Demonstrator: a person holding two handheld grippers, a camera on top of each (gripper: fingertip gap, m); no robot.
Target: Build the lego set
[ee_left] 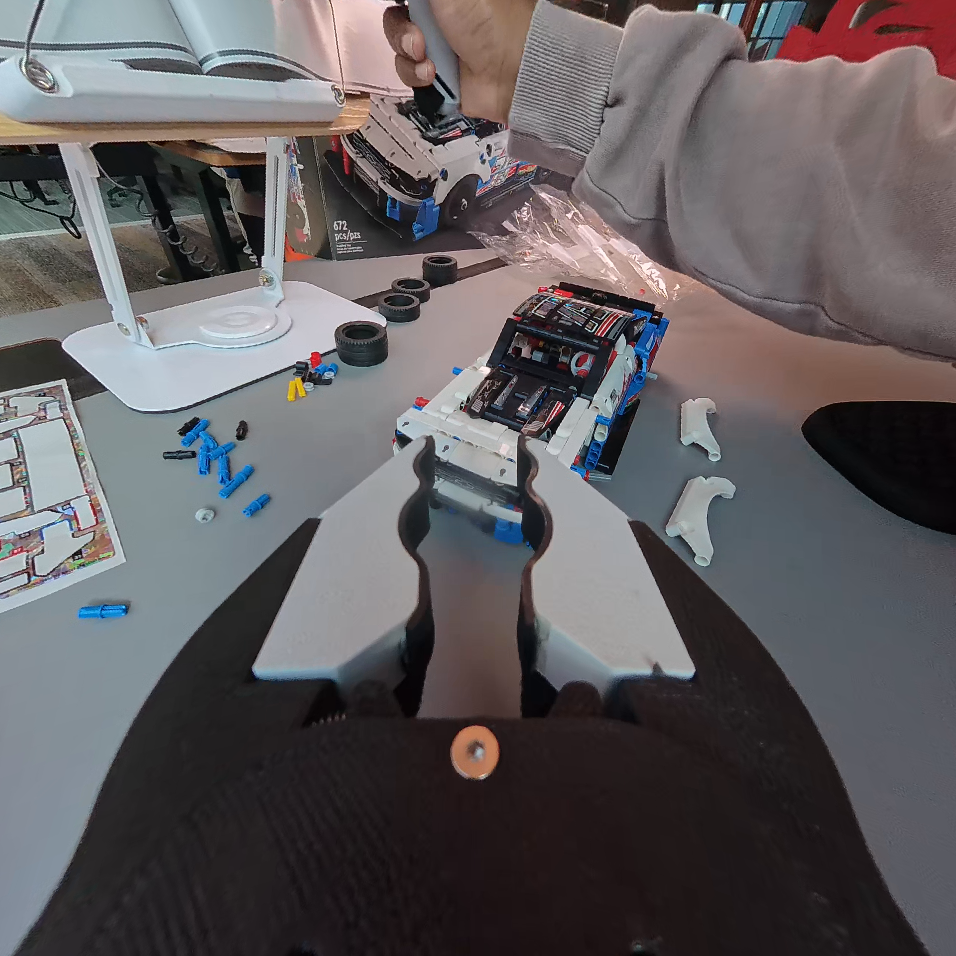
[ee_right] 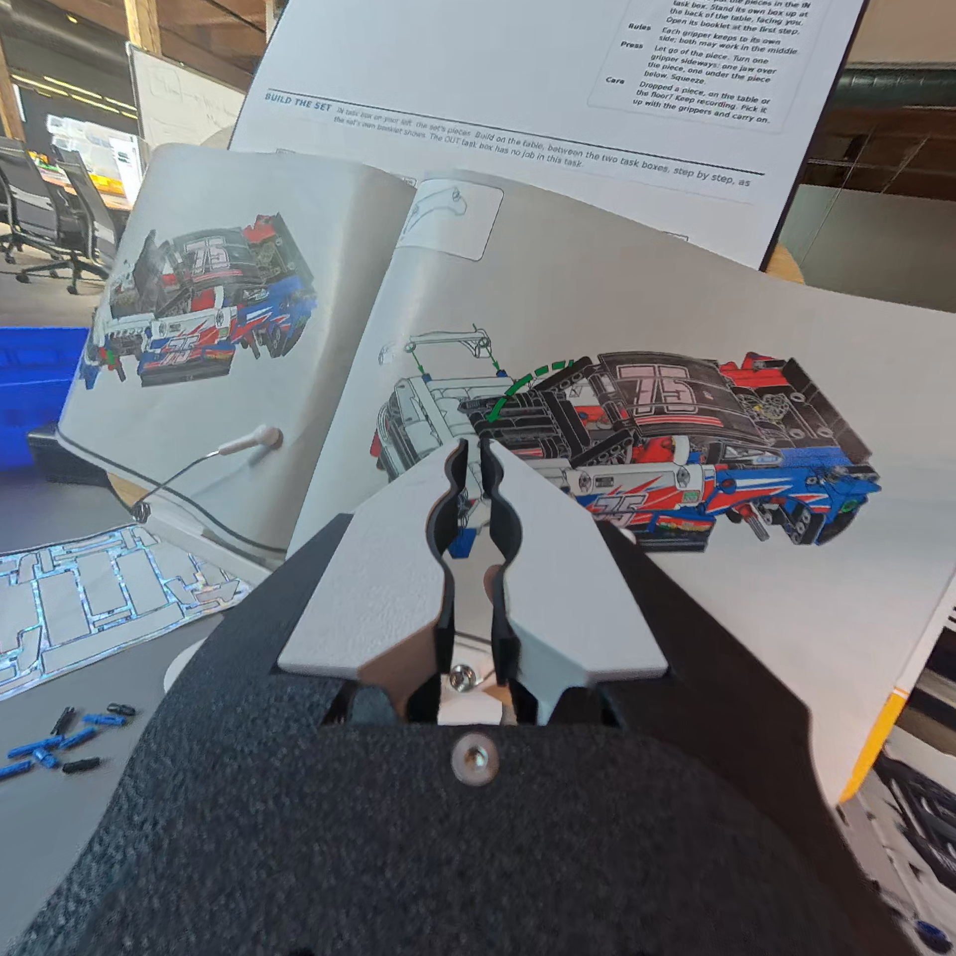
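The partly built white, black, blue and red lego car (ee_left: 543,393) stands on the grey table (ee_left: 517,646), its nose just past my left gripper (ee_left: 473,450), which is open and empty. Two white curved pieces (ee_left: 699,429) lie to the right of the car. Several blue and black pins (ee_left: 217,460) lie to the left. In the right wrist view, my right gripper (ee_right: 473,452) has its jaws almost closed, with nothing seen between them. It is held up in front of the open booklet (ee_right: 672,289), at the drawing of the car's front. A hand (ee_left: 476,62) holds it.
Several black tyres (ee_left: 361,344) lie near the white stand base (ee_left: 207,352). A sticker sheet (ee_left: 41,491) lies at the left. The set's box (ee_left: 414,196) and a plastic bag (ee_left: 569,238) are behind the car. A grey sleeve (ee_left: 750,181) crosses above. A blue box (ee_right: 31,393) is at the far left. The tips of one gripper are about 35 cm away from the tips of the other.
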